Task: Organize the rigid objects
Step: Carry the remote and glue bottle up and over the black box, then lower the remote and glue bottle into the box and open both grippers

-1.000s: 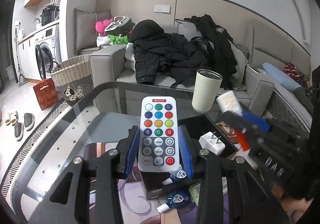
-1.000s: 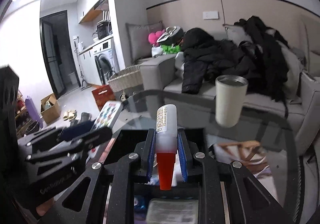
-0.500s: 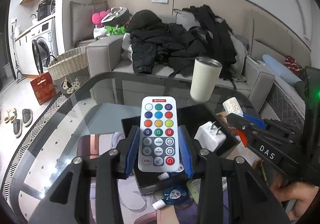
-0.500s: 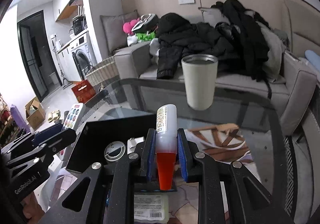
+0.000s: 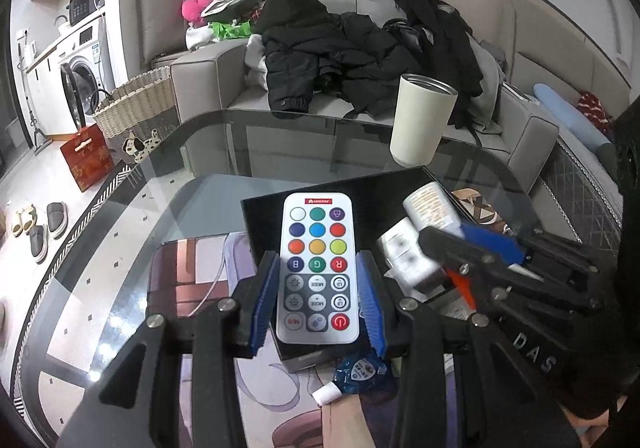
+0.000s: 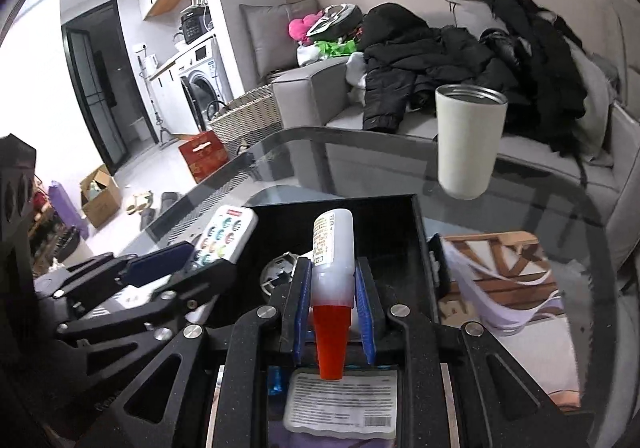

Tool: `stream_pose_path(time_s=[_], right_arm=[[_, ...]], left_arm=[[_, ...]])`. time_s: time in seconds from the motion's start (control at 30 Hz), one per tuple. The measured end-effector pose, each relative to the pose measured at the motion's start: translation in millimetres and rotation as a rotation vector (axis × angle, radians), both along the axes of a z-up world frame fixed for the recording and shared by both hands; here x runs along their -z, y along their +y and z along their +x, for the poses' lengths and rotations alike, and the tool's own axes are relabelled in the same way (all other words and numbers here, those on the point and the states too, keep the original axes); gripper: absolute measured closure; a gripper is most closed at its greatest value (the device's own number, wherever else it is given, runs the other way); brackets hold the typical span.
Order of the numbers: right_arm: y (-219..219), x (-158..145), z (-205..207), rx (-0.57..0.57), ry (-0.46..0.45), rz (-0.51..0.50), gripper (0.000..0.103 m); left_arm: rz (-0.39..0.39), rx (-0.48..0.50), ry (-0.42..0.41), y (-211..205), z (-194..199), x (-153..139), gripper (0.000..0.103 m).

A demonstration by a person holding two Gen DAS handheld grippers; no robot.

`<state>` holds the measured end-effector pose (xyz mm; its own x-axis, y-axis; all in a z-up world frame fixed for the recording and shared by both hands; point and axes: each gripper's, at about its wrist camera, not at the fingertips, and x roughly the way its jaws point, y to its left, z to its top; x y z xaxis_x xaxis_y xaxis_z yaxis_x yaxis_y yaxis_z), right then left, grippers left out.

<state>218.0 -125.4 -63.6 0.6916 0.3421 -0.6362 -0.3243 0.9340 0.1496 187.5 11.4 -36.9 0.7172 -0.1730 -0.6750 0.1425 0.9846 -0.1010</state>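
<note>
A white remote [image 5: 318, 268] is pinched by the left gripper [image 5: 318, 302]. A glue bottle [image 6: 332, 280] is pinched by the right gripper [image 6: 333, 310]. Both are held over a black box [image 6: 400, 240].

My glass bench [image 5: 132, 248] carries a black tray [image 5: 264, 215], a cream tumbler [image 5: 420, 123] behind it, and a patterned mat [image 5: 180, 280] underneath.

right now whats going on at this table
A person is tidying small items into a black box on the glass table, with a gripper in each hand. The left gripper is shut on a white remote, held over the box's near edge. The right gripper is shut on a small bottle with an orange cap, also over the box. A white charger already lies inside. A cream cup stands behind the box.
</note>
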Motion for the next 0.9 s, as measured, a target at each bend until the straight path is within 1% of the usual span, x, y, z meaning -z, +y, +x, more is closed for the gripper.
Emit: stream_pose_path(time_s=[0.23, 0.6, 0.9], right_arm=[[-2.1, 13.1, 10.3, 0.012, 0.073, 0.01, 0.082], [-4.0, 12.5, 9.2, 0.014, 0.084, 0.004, 0.082], [-3.4, 11.6, 8.1, 0.015, 0.085, -0.006, 0.082]], left_arm=[[0.013, 0.003, 0.027, -2.7, 2.2, 4.9, 0.065], [0.027, 0.002, 0.067, -4.1, 4.9, 12.5, 0.065], [0.029, 0.002, 0.066, -3.5, 4.0, 11.4, 0.063]])
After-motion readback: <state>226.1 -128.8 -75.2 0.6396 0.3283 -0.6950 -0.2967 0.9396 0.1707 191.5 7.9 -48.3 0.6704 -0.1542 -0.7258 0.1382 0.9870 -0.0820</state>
